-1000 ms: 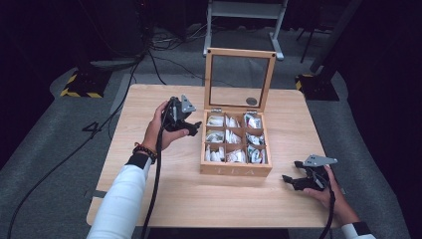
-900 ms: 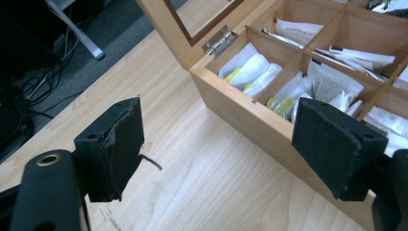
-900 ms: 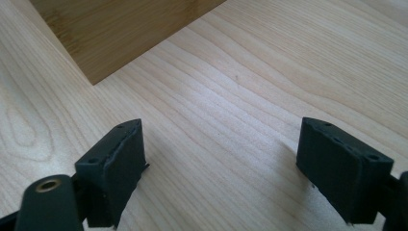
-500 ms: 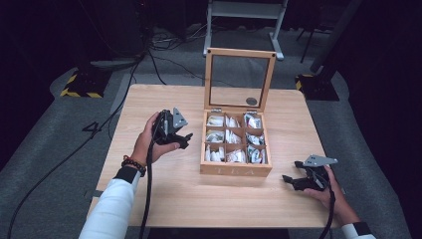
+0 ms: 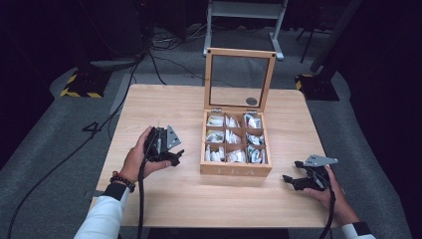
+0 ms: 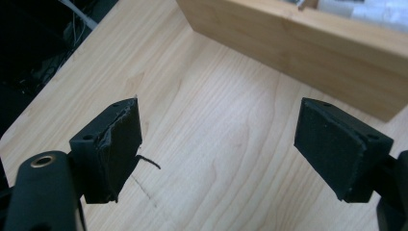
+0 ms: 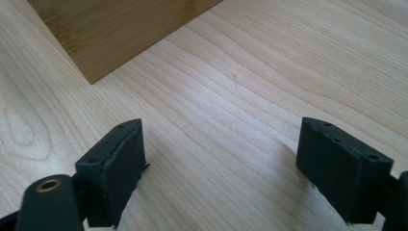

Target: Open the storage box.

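Note:
A wooden tea box (image 5: 236,171) stands in the middle of the table with its glass lid (image 5: 241,74) upright. Its compartments hold several tea bags (image 5: 215,136). My left gripper (image 5: 175,155) is held low over the table just left of the box and points at it, open with nothing between its jaws. In the left gripper view the left gripper (image 6: 216,125) has bare wood between its pads and the box wall (image 6: 312,43) ahead. My right gripper (image 5: 292,180) rests near the box's front right corner, open and empty. The right gripper view shows the right gripper (image 7: 221,144) and the box corner (image 7: 110,29).
The light wooden table (image 5: 164,104) has free surface to the left and in front of the box. A small dark round disc (image 5: 252,101) lies behind the lid. Cables (image 5: 74,149) run across the grey floor at the left. A metal stand (image 5: 244,15) is behind the table.
My left hand has drawn its gripper back from beside the box's rear left, toward the near left and lower to the table. The right hand has stayed put.

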### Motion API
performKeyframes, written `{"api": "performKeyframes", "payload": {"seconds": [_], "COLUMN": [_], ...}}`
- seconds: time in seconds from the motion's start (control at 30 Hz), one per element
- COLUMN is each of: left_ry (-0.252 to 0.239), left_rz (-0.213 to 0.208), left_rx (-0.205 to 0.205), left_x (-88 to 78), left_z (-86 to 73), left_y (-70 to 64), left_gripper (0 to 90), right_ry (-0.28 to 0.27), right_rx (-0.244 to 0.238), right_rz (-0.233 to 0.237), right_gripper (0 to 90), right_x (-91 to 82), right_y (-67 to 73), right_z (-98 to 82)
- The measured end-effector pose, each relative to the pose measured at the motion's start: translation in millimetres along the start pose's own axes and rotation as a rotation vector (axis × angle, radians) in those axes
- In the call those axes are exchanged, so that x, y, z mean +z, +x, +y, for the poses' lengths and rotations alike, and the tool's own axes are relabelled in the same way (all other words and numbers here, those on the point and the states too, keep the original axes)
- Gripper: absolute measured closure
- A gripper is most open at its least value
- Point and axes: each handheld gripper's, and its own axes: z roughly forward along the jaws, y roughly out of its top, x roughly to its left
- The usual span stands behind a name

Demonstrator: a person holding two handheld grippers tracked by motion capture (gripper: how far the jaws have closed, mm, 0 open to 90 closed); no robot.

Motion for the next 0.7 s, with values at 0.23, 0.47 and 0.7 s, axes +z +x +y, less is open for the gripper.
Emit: {"api": "performKeyframes", "payload": {"seconds": [0.23,0.47,0.7], "left_ry": [0.035,0.046,0.036], "left_rz": [-0.016,-0.053,-0.082], "left_rx": [-0.003,-0.033,-0.095], "left_x": [4.9,3.4,1.3], "left_z": [-19.8,-44.6,-71.6], "left_y": [-9.5,-20.7,-29.1], "left_gripper": [17.3,17.5,17.6], "right_ry": [0.0,0.005,-0.008], "right_rx": [0.0,0.002,0.036], "right_rz": [0.0,-0.005,0.034], "right_gripper": [17.2,17.4,24.6], "right_x": [0.0,-1.6,-12.7], "right_y": [0.0,-0.1,-1.6], "right_z": [0.0,-0.8,0.1]}}
